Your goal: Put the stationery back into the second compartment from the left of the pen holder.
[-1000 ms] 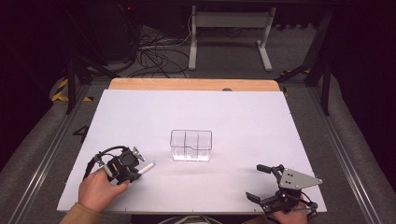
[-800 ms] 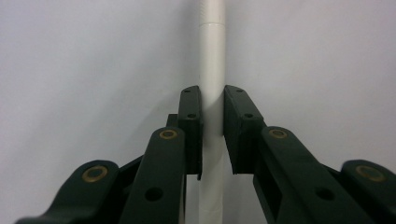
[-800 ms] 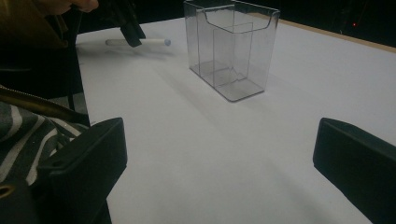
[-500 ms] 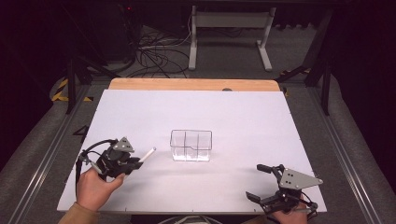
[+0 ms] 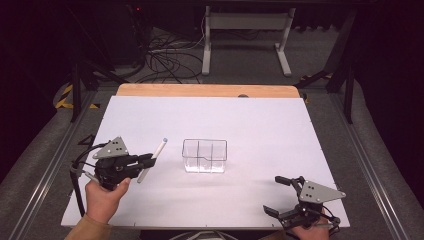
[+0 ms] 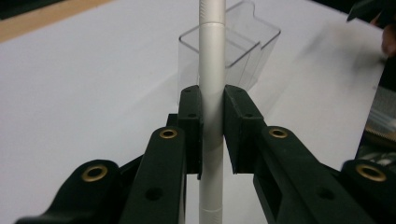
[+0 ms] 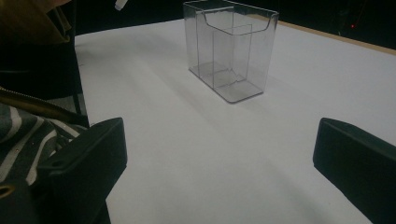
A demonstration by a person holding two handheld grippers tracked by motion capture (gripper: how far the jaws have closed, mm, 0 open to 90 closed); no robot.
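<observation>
a: where's the pen [image 5: 152, 160]?
b: clamped crosswise in the left gripper [image 5: 148, 161], pads tight on its white barrel, just left of the clear divided box [image 5: 204, 155] mid-table, not touching it.
a: & the right gripper [image 5: 283, 196]?
b: near the table's [image 5: 260, 125] front right corner, jaws wide, nothing btwn them, well apart from the box.

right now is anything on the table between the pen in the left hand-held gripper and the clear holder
Nothing visible. The left hand-held gripper holds the white pen, and only bare white table lies between it and the clear holder.
</observation>
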